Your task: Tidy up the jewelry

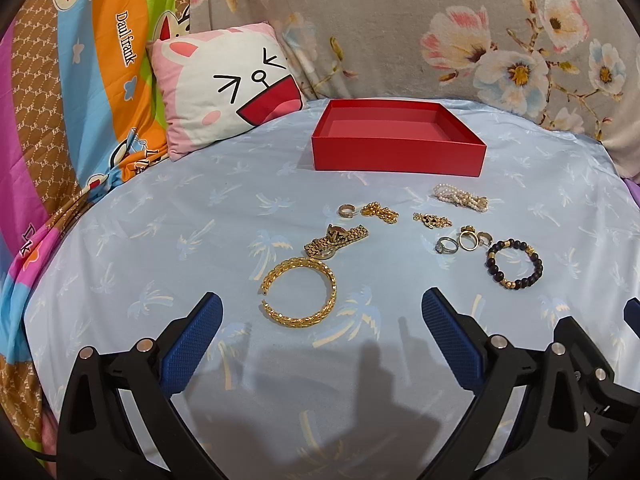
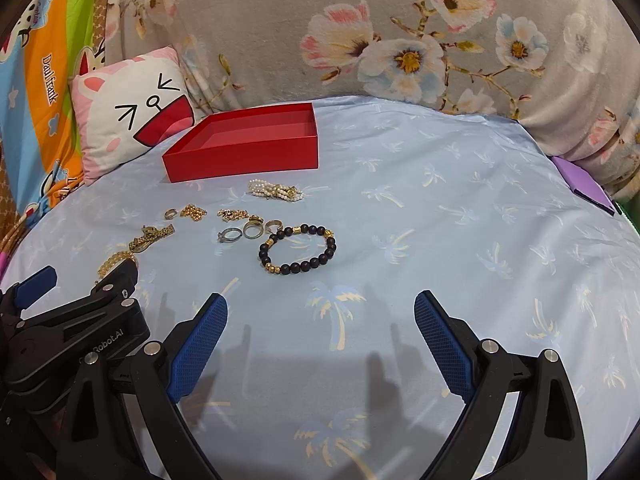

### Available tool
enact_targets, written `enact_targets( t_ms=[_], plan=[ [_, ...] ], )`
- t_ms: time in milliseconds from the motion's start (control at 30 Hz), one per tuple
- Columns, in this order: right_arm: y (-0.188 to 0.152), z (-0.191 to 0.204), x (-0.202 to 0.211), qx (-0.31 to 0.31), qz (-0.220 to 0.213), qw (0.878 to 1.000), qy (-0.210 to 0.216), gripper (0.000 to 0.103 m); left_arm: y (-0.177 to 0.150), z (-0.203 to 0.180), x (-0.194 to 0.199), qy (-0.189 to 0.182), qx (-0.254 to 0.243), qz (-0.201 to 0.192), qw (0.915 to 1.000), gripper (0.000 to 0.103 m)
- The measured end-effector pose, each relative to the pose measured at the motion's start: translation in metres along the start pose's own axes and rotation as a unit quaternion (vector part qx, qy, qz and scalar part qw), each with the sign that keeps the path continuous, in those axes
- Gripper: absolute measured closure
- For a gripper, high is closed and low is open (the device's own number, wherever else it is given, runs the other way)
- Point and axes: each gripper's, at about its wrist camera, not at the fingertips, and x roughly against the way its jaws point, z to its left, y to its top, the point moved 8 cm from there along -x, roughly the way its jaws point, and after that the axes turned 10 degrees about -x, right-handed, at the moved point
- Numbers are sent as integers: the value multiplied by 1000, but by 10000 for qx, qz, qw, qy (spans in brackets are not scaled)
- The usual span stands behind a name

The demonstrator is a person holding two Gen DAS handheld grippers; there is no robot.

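Both claws hovered over the pale blue palm-print bedsheet [image 1: 160, 220], tilted downward; the left gripper [image 1: 322, 322] had its blue-padded jaws spread wide with nothing between them, and the right gripper [image 2: 321, 320] stood just as wide, equally empty. The open gold woven cuff bangle [image 1: 299, 294] lay just ahead of the left claw, untouched; touching its far edge sat the gold link watch-style bracelet [image 1: 334, 240]. Beyond those, a small silver band ring [image 1: 345, 210] rested beside a crumpled gold bead chain [image 1: 380, 212]; further right lay a small tangled gold chain with a dark charm [image 1: 431, 220]. A silver ring with a stone [image 1: 445, 245], a gold ring [image 1: 467, 238] and a third small ring [image 1: 485, 237] clustered together, near the dark wooden bead bracelet with gold spacers [image 1: 515, 263]; in the right wrist view that bead bracelet sat ahead of the right claw and to its left, well apart from the pads. The bunched white pearl strand bracelet [image 1: 461, 197] lay nearest the shallow red cardboard box [image 1: 400, 156], which stood empty at the far side of the sheet; a pink-and-white cartoon-face cushion [image 1: 224, 88] leaned beside its left end; a grey floral blanket [image 1: 440, 32] rose behind, and a striped cartoon-print quilt [image 1: 80, 100] ran along the left.
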Motion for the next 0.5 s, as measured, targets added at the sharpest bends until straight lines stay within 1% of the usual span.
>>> enact_targets(
  t_ms=[500],
  plan=[
    [0,1,0,1,3,10000,-4,10,0,-1,-1,-11,8,7,10000,6]
  ],
)
